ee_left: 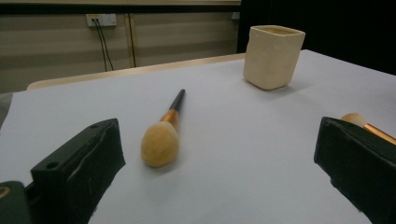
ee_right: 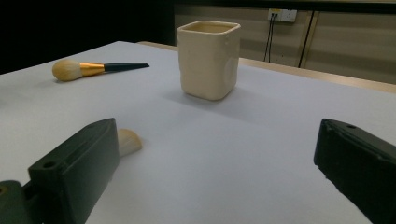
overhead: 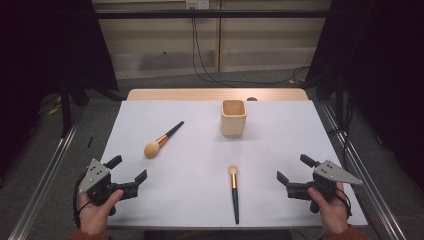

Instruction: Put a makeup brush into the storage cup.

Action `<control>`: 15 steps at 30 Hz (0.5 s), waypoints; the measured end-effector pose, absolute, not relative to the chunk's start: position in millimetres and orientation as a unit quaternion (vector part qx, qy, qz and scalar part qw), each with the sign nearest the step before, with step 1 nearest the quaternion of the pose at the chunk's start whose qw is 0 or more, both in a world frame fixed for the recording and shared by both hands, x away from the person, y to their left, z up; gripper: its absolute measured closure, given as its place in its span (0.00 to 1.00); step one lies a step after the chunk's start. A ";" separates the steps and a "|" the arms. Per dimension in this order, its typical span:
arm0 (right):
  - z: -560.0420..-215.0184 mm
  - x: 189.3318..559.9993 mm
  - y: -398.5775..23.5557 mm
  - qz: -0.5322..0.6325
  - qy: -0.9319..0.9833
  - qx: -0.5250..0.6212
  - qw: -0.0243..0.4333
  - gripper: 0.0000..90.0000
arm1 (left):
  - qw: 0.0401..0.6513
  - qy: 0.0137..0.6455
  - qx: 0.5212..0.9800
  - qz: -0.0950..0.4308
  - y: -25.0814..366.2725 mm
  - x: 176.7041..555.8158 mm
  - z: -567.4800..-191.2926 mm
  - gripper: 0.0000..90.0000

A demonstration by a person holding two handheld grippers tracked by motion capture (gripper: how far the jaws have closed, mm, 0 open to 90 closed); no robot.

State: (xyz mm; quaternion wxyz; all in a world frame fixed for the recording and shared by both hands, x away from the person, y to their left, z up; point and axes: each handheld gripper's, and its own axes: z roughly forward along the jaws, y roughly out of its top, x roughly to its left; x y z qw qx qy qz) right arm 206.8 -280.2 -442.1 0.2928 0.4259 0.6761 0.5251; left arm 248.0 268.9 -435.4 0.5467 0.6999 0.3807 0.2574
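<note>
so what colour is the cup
Cream, a pale beige all over; the cup shows best in the right gripper view.

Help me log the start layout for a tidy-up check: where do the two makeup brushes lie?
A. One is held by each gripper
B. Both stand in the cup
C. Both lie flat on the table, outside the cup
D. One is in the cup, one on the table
C: the large brush and the slim brush both lie flat on the table, apart from the cup.
</note>
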 end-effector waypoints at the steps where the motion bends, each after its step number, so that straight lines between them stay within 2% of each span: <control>1: -442.6 207.2 -280.9 0.524 0.678 0.424 0.293 0.00 | 0.546 0.380 0.700 0.258 268.7 247.8 -435.3 0.01; 15: -447.2 207.8 -282.3 0.526 0.677 0.425 0.288 0.00 | 0.547 0.382 0.699 0.259 269.9 245.1 -433.4 0.02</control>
